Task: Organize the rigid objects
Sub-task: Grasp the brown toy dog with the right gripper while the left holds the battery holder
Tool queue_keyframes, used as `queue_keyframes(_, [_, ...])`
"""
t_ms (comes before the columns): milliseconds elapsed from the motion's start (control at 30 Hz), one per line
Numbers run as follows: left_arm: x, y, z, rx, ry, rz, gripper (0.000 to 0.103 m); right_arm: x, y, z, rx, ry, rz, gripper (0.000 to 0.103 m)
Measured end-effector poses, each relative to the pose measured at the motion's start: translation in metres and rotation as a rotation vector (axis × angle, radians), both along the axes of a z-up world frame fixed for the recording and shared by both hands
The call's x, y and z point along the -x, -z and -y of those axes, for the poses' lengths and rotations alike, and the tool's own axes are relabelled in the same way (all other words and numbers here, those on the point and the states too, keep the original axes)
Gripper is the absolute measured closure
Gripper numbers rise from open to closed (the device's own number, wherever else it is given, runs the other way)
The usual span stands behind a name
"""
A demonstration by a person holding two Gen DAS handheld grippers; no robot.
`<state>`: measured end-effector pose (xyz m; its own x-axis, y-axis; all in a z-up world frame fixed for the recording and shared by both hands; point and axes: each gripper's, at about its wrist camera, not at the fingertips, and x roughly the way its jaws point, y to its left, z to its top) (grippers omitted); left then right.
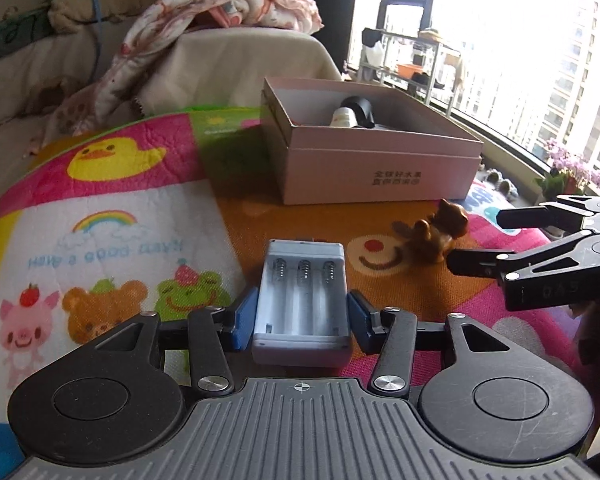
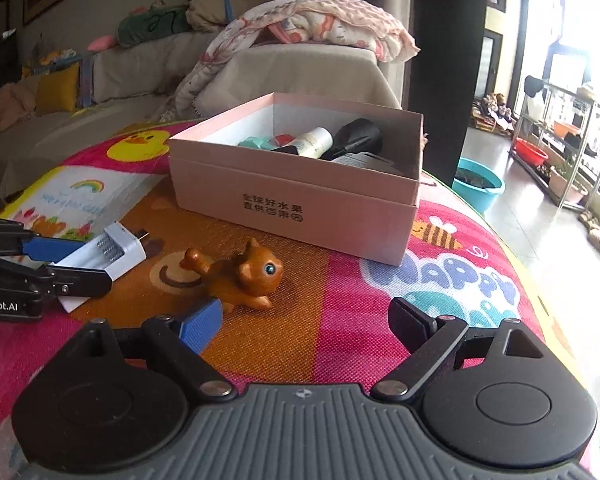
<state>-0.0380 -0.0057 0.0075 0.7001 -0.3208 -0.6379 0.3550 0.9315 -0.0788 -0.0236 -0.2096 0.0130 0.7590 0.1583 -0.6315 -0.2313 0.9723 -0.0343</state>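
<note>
My left gripper point(image 1: 301, 316) is shut on a white battery charger point(image 1: 303, 300), its blue pads pressing both sides; the charger rests low over the play mat. It also shows in the right wrist view point(image 2: 108, 254), held by the left gripper point(image 2: 72, 262). A brown toy cat point(image 2: 240, 276) lies on the mat just ahead of my right gripper point(image 2: 305, 322), which is open and empty. The cat also shows in the left wrist view point(image 1: 435, 234), with the right gripper point(image 1: 475, 240) beside it. A pink open box point(image 2: 300, 200) behind holds a bottle point(image 2: 313, 142) and a black object point(image 2: 357, 136).
A colourful play mat point(image 2: 379, 292) covers the surface. A sofa with a blanket point(image 2: 307, 28) stands behind the box. A teal basin point(image 2: 479, 188) and racks stand on the floor at right. The box also shows in the left wrist view point(image 1: 379, 168).
</note>
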Motion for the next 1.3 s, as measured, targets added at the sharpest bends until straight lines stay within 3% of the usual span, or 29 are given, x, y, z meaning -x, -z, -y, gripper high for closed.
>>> queue_keyframes(100, [0.007, 0.001, 0.006, -0.038, 0.012, 0.022, 0.050, -0.006, -0.001, -0.010, -0.022, -0.020, -0.019, 0.012])
queue_keyframes(267, [0.004, 0.002, 0.004, -0.016, -0.002, 0.009, 0.049, -0.019, 0.002, -0.030, 0.010, -0.042, -0.033, 0.018])
queue_keyframes(367, [0.005, 0.003, 0.005, -0.020, -0.002, 0.018, 0.049, -0.024, 0.002, -0.032, 0.001, -0.040, -0.034, 0.034])
queue_keyframes(433, [0.005, 0.003, 0.003, -0.011, -0.004, 0.018, 0.049, -0.025, 0.001, -0.034, 0.000, -0.043, -0.031, 0.052])
queue_keyframes(467, [0.005, 0.003, 0.003, -0.008, -0.004, 0.018, 0.049, -0.025, 0.000, -0.035, 0.001, -0.046, -0.032, 0.054])
queue_keyframes(767, [0.004, 0.000, 0.015, -0.064, -0.015, 0.029, 0.050, 0.000, -0.008, -0.031, 0.015, -0.086, -0.053, 0.054])
queue_keyframes(1067, [0.049, -0.007, 0.027, -0.138, 0.158, 0.052, 0.050, 0.046, -0.021, -0.012, 0.055, -0.115, -0.050, 0.054])
queue_keyframes(1167, [0.057, -0.022, 0.028, -0.126, 0.172, 0.089, 0.050, 0.056, -0.028, -0.004, 0.055, -0.108, -0.032, 0.054])
queue_keyframes(1300, [0.046, -0.070, 0.032, -0.111, 0.180, 0.222, 0.050, 0.054, -0.057, 0.013, -0.040, -0.087, -0.004, 0.055])
